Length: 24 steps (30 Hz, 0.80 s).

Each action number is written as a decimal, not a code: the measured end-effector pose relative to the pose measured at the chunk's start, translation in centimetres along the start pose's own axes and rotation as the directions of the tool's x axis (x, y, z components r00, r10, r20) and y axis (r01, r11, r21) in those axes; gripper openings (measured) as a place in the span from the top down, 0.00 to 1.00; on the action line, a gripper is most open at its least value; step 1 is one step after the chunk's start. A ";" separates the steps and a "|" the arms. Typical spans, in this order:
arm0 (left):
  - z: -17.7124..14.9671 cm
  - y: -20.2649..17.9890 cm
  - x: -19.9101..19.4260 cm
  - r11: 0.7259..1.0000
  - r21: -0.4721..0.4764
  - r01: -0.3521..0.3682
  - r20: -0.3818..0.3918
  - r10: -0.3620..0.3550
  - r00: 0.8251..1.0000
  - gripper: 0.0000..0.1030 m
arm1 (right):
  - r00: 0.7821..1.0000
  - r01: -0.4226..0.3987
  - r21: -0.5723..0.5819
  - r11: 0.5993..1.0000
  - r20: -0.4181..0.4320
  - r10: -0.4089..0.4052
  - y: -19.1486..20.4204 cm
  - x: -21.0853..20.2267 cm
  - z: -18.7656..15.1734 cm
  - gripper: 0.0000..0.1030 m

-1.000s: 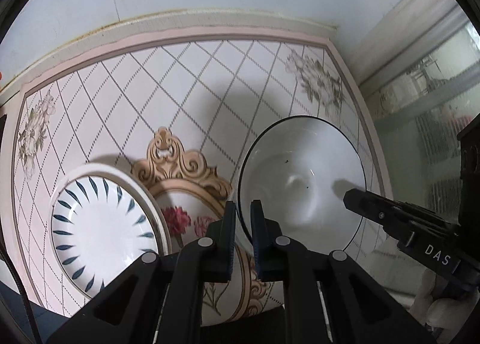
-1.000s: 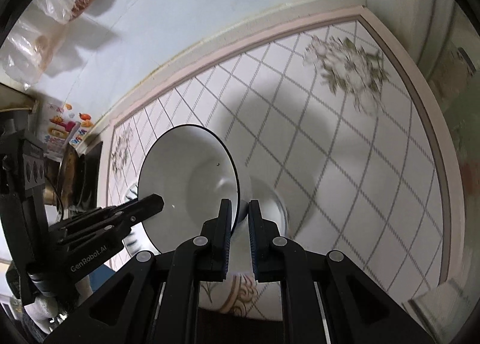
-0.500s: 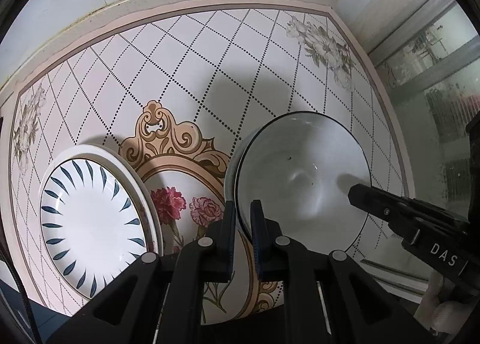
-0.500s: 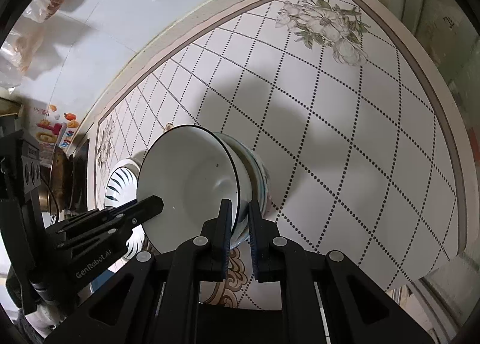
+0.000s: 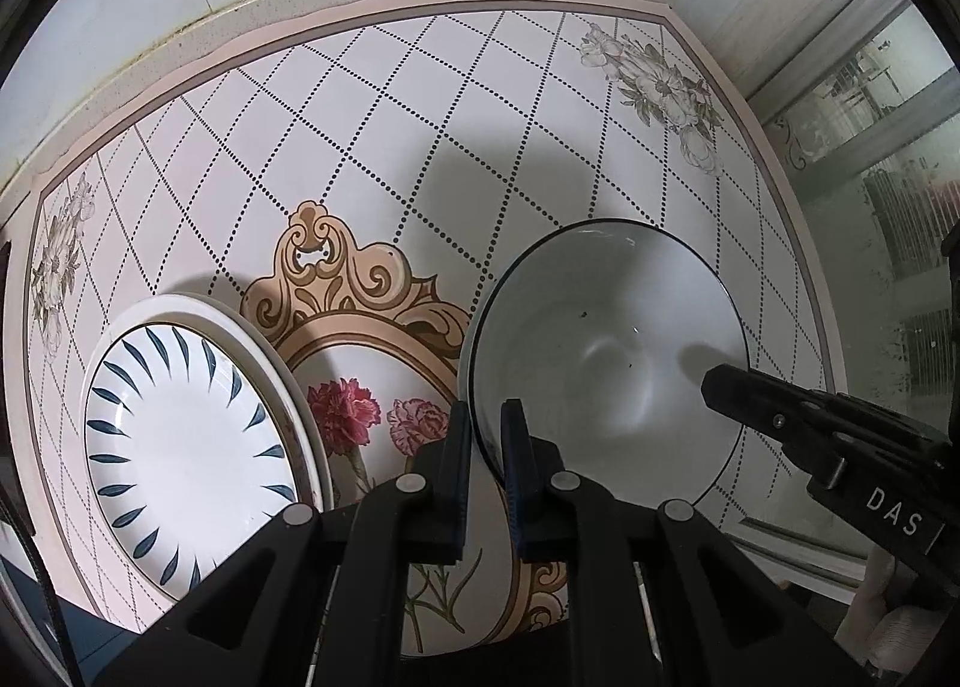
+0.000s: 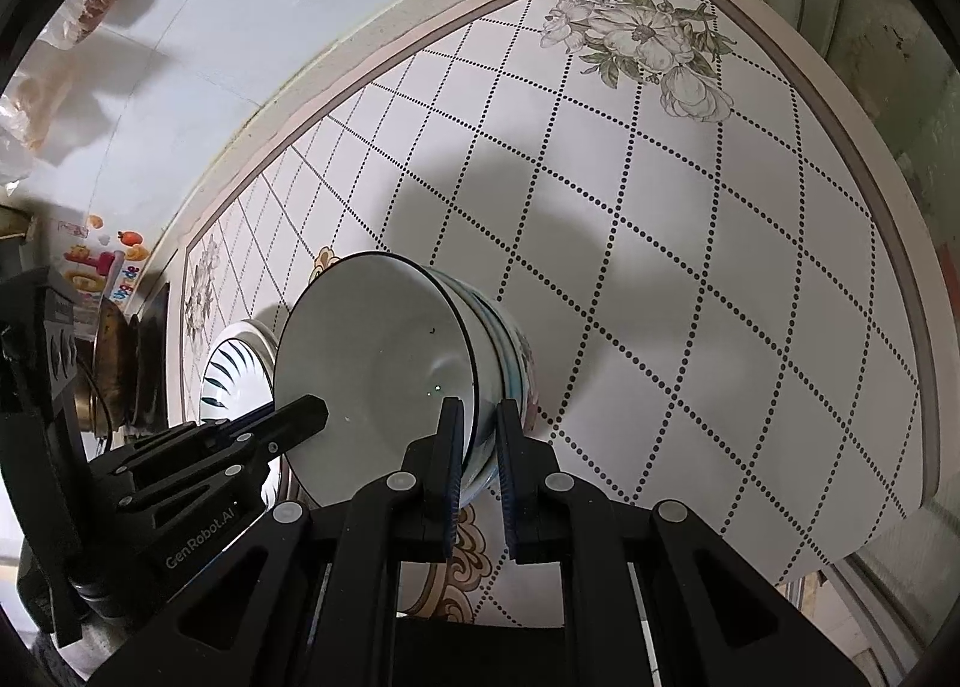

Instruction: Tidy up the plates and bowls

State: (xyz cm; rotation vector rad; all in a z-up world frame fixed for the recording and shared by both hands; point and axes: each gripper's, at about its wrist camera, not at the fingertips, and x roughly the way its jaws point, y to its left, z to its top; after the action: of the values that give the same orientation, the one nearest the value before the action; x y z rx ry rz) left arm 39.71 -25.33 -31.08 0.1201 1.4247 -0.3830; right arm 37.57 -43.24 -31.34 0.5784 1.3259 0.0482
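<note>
A white bowl (image 5: 606, 351) with a thin dark rim sits in a stack of bowls (image 6: 504, 351) on the patterned table. My left gripper (image 5: 483, 429) is shut on the bowl's left rim. My right gripper (image 6: 480, 429) is shut on the opposite rim of the same bowl (image 6: 372, 375). Each gripper also shows in the other's view: the right one (image 5: 726, 381) and the left one (image 6: 312, 408). A white plate with dark blue leaf marks (image 5: 180, 447) lies on a larger white plate (image 5: 264, 345) to the left of the bowls; it also shows in the right wrist view (image 6: 231, 369).
The table (image 5: 420, 117) has a dotted diamond pattern, a floral medallion and a pink border. A pale wall runs along its far edge. A glass door or window (image 5: 888, 159) stands to the right. Clutter and a dark pan (image 6: 114, 351) lie beyond the table's left end.
Both grippers have lowered the white bowl onto the stack of bowls on the table. The plates have not moved.
</note>
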 end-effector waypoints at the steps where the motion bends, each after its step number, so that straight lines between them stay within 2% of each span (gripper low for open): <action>1: 0.0 0.0 0.0 1.000 0.001 -0.003 0.000 0.003 1.000 0.92 | 1.000 0.005 -0.004 1.000 -0.003 -0.005 0.1 0.0 0.0 0.88; 11: -0.1 -0.3 -0.4 1.000 0.008 -0.011 -0.018 0.011 1.000 0.89 | 0.999 0.029 0.010 1.000 -0.035 -0.028 0.2 0.3 0.2 0.87; 13: -0.3 -0.3 -1.0 1.000 0.008 -0.004 -0.023 0.004 1.000 0.89 | 0.999 0.026 0.019 0.999 -0.036 -0.025 0.1 0.1 0.1 0.87; 19: -0.8 -0.5 -4.3 1.000 0.030 -0.006 0.004 0.006 1.000 0.89 | 0.997 0.082 -0.027 0.996 -0.004 -0.082 1.3 -2.8 -0.7 0.85; 21: -0.9 -0.5 -5.8 0.999 0.035 0.001 0.023 -0.002 1.000 0.88 | 0.995 0.100 -0.048 0.994 0.019 -0.099 1.9 -4.2 -1.2 0.79; 23: -1.2 -0.6 -7.4 0.999 0.044 0.004 0.047 -0.006 0.999 0.86 | 0.993 0.113 -0.067 0.991 0.047 -0.110 2.6 -5.8 -1.7 0.66; 24: -1.3 -0.6 -8.1 0.999 0.048 0.008 0.057 -0.010 0.998 0.81 | 0.991 0.121 -0.078 0.990 0.067 -0.116 3.0 -6.8 -2.0 0.56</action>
State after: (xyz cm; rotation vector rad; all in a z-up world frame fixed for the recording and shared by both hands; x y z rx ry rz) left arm 37.55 -23.98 -23.27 0.1408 1.3607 -0.4253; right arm 34.82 -42.32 -24.24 0.4278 1.2890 -0.0126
